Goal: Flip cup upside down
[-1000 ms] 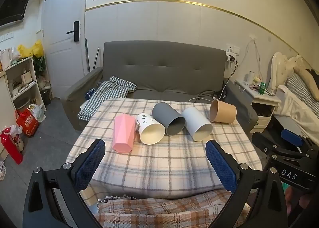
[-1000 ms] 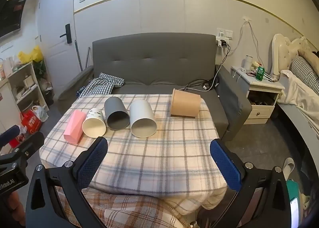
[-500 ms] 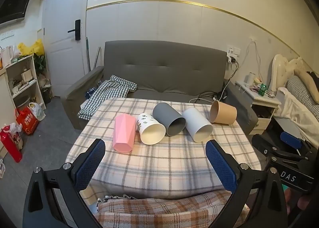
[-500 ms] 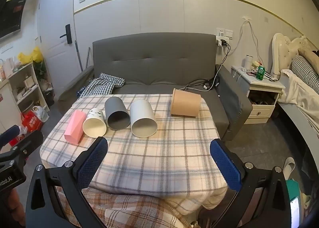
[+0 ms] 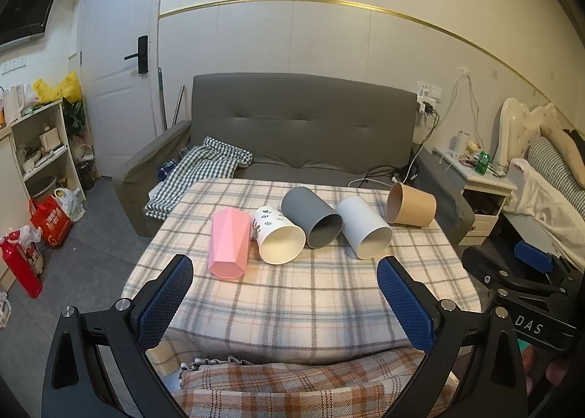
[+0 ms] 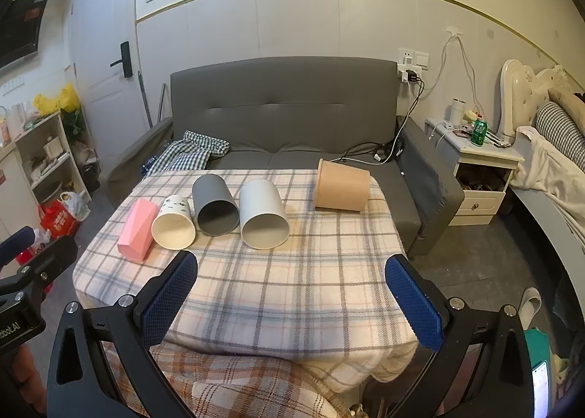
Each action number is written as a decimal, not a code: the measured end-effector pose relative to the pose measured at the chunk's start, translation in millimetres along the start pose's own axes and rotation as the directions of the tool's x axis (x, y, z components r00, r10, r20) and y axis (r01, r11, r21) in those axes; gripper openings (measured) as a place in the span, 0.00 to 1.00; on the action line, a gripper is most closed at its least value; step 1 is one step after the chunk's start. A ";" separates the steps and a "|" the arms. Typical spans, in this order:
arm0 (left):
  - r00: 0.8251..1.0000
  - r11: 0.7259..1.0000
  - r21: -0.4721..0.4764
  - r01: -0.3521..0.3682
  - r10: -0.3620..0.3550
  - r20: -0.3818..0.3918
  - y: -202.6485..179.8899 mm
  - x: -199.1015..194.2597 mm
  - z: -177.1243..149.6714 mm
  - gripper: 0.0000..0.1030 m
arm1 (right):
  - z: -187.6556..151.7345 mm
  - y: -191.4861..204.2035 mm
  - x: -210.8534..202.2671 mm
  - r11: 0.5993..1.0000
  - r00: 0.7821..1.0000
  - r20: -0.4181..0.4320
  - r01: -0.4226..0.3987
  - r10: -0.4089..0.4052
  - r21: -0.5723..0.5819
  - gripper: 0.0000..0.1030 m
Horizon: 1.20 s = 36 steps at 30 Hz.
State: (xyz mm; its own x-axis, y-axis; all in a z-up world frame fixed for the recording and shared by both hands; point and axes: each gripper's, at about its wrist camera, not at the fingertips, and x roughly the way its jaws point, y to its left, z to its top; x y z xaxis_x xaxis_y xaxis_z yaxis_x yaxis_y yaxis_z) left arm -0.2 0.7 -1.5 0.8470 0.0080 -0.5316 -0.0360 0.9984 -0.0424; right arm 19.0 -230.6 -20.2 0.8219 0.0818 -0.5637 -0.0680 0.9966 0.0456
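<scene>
With both grippers, left (image 5: 285, 290) and right (image 6: 291, 284), spread wide and empty, pinch one lying cup's (image 6: 264, 217) wall mid-length before turning it rim-down

A plaid-clothed worktop (image 5: 292, 293) carries five cups on their sides: faceted pink cup (image 5: 229, 242), white printed cup (image 5: 278, 235), dark grey cup (image 5: 311, 217), pale grey cup (image 5: 363, 226), brown paper cup (image 5: 411, 205).

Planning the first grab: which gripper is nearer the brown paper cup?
Right. The right gripper faces the brown paper cup slightly to its right; the left gripper sits farther left, near the pink cup.
</scene>
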 end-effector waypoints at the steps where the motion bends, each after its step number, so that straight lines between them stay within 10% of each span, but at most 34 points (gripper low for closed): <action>1: 1.000 1.000 -0.003 -0.002 0.002 -0.003 1.4 1.0 -0.6 1.00 | -1.0 0.8 0.1 1.000 1.000 -0.001 -0.003 0.003 0.001 1.00; 36: 1.000 1.000 -0.014 -0.006 0.005 -0.015 3.3 1.8 -7.6 1.00 | -6.9 -4.0 3.6 1.000 1.000 -0.018 -0.016 0.016 0.023 1.00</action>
State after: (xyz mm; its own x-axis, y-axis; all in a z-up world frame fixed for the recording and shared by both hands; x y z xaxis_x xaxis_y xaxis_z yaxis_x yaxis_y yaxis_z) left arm -2.9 3.6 -9.1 0.8386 0.0126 -0.5446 -0.0485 0.9975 -0.0516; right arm 18.3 -234.3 -28.2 0.8102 0.0979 -0.5779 -0.0676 0.9950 0.0737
